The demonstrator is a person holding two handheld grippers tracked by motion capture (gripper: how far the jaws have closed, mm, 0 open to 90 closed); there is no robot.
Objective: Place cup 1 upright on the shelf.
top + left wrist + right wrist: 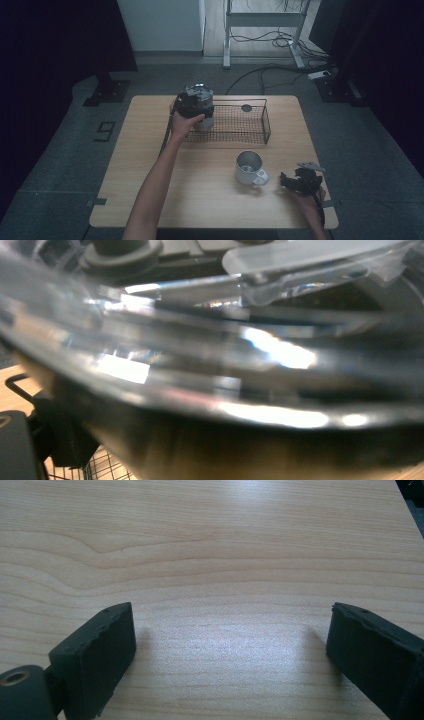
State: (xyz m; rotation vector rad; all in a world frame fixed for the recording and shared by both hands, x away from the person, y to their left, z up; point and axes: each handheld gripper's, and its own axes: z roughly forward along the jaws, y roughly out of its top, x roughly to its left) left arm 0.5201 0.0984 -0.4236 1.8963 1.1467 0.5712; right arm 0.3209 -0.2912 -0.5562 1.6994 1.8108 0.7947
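my left gripper (196, 107) clamps a shiny metal cup (210, 390) over the wire basket's (265, 122) 9 o'clock end | my right gripper (230, 645) gapes wide on the table (210, 540), at 3 o'clock of the mug (250, 168)

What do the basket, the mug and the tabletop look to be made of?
Basket: dark wire mesh, likely coated metal, since the table shows through its grid.
Mug: pale and dull, maybe enamel or brushed metal; unclear.
Tabletop: light wood or wood-look laminate, matte, with visible grain.

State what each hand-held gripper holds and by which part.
The left hand-held gripper holds a metal cup at the wire basket's left end; by which part cannot be told. The right hand-held gripper is open, holding nothing.
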